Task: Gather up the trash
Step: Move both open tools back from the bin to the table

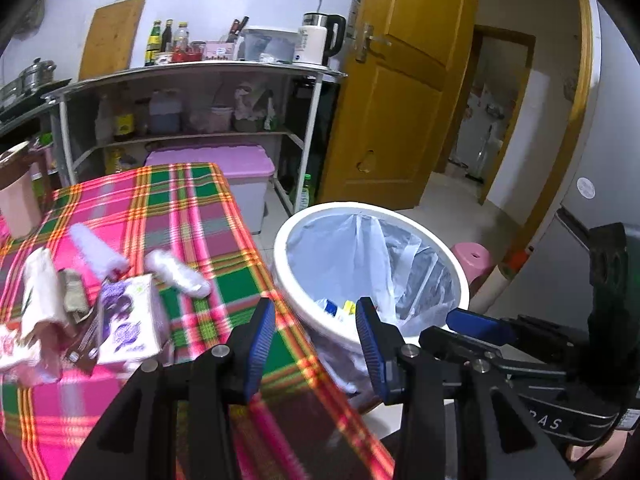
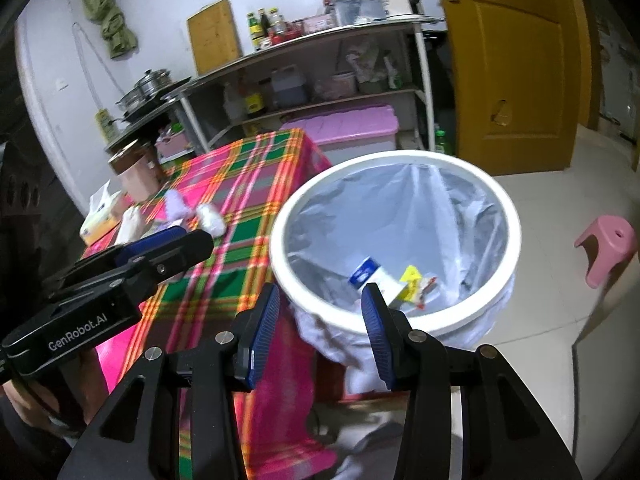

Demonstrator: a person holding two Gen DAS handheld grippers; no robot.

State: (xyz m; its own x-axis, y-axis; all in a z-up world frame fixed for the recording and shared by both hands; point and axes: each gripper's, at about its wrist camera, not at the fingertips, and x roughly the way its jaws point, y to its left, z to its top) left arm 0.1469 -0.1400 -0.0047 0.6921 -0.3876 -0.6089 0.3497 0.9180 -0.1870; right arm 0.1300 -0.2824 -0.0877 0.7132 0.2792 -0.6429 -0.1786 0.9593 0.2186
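A white trash bin (image 1: 460, 272) (image 2: 516, 224) lined with a clear bag stands beside the table's right edge. It holds a blue-white carton (image 2: 370, 274) and a yellow wrapper (image 2: 412, 278). My left gripper (image 1: 316, 332) is open and empty, over the table edge next to the bin rim. My right gripper (image 2: 320, 320) is open and empty at the bin's near rim. On the plaid tablecloth (image 1: 192, 216) lie two white crumpled wads (image 1: 178, 272) (image 1: 98, 250), a purple tissue pack (image 1: 130, 316), and paper scraps (image 1: 42, 292).
A pink cup (image 1: 18, 200) stands at the table's left. A metal shelf (image 1: 200, 100) with bottles and a kettle stands behind, with a pink-lidded box (image 1: 224, 168) under it. A yellow door (image 1: 404, 80) is right, and a pink stool (image 2: 608, 246) on the floor.
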